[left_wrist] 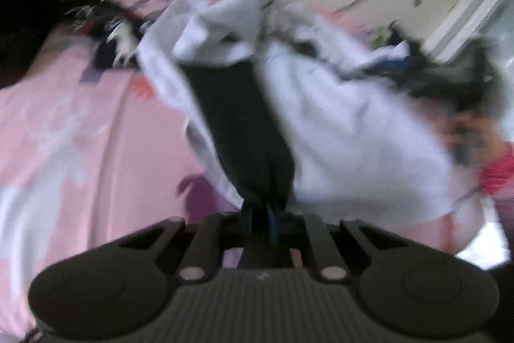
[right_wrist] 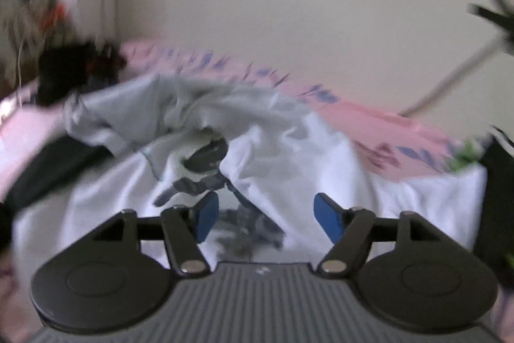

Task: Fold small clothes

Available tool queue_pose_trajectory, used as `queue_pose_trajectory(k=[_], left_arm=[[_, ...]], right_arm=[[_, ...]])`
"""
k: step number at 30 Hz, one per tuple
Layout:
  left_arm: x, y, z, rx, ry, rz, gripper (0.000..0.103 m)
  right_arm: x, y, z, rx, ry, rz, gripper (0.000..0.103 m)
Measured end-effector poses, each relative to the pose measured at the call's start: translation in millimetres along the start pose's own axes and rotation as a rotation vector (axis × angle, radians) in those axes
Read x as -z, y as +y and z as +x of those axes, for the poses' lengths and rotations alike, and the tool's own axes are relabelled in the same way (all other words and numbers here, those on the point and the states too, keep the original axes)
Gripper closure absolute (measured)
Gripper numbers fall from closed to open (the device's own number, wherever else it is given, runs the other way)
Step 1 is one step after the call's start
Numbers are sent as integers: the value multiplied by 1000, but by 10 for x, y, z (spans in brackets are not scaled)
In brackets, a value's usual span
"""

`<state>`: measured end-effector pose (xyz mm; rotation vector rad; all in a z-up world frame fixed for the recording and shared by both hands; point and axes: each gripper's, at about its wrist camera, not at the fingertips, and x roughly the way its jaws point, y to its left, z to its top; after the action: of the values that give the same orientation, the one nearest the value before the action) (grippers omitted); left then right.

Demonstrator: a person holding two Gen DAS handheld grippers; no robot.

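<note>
- Risk first: white shirt bunched and lifted, not flat on bed; a fold made from this state probably comes out crooked.
- Cause of that: only one corner held, the rest hanging loose and creased over itself.
- Second risk: dark cloth clamped together with the shirt, so two layers could slip out or drag along wrongly.
- Third risk: strong blur in both views, suggesting fast motion; a quick pull could throw the shirt onto the dark clothes at the far edge of the bed.
- Left tool: closed tight, blue pads nearly hidden, gripping the dark cloth that runs up from the tips into the white shirt.
- Exactly whether the dark cloth is part of the shirt or a separate piece: cannot tell, too blurred.
- Right tool: spread wide, blue pads well apart, holding nothing.
- Below and ahead of the right tool: white shirt with a grey print, lying crumpled on the pink bed; no clear contact between pads and fabric.
- Likely next need, as a judgement: a second grip on a free edge with the right tool, then spreading flat before folding.
</note>
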<state>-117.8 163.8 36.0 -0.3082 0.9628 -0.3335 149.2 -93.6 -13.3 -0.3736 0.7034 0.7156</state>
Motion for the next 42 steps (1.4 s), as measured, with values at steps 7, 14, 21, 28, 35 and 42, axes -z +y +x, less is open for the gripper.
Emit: queue_pose_trajectory(k=[7, 14, 21, 28, 35, 42], left_arm=[[-1195, -17, -583, -150, -294, 64, 95], [-2795, 475, -262, -478, -596, -181, 76], [-1722, 708, -32, -243, -388, -104, 49], [-592, 616, -135, -111, -265, -49, 20], [-380, 554, 331, -32, -89, -69, 88], [-187, 333, -117, -27, -164, -61, 93]], right_arm=[[-864, -642, 217, 138, -85, 69, 103], [-1375, -1499, 519, 387, -115, 409, 54], [-59, -1308, -425, 51, -95, 415, 45], [1015, -886, -1323, -108, -96, 484, 31], [1684, -334, -1594, -97, -13, 568, 29], [1650, 152, -1548, -69, -58, 502, 99]])
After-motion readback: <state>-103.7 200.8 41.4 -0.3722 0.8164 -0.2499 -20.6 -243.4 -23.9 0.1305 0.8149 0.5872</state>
